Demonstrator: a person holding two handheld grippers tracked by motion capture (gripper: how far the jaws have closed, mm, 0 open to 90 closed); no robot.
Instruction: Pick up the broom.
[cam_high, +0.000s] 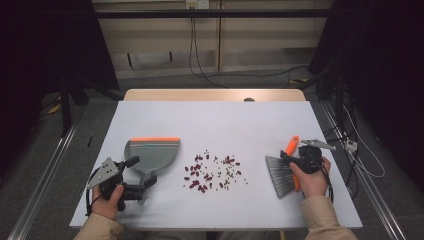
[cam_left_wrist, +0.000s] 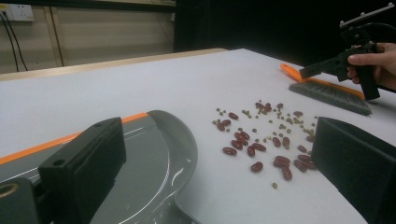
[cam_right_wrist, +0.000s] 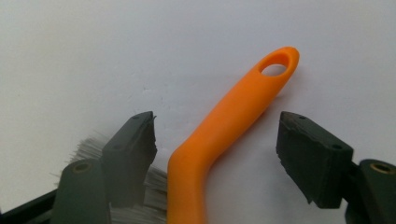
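White-topped bench (cam_high: 210, 117) takes up most of the high view, with a wood edge showing along its far side. Next biggest is the grey dustpan (cam_high: 150, 154) with an orange lip, lying at lower left of that frame, handle toward the person. The left claw (cam_high: 136, 176) sits right at that handle; from the left gripper view its jaws look spread wide with the pan's edge and bare bench between them, nothing pinched as far as I can see.

Over at the right of the high view lies the hand brush (cam_high: 286, 170): grey bristles fanned toward the middle, orange handle pointing up the frame. The right claw (cam_right_wrist: 217, 140) is down over it, and in the right gripper view the handle, with its hanging hole at the tip, runs between the two jaws with gaps on both sides, so straddled but not squeezed.

Smallest stuff: a scatter of red beans (cam_high: 200, 176) mixed with tiny pale bits, middle of the bench between pan and brush.

No readable writing or logos on anything.
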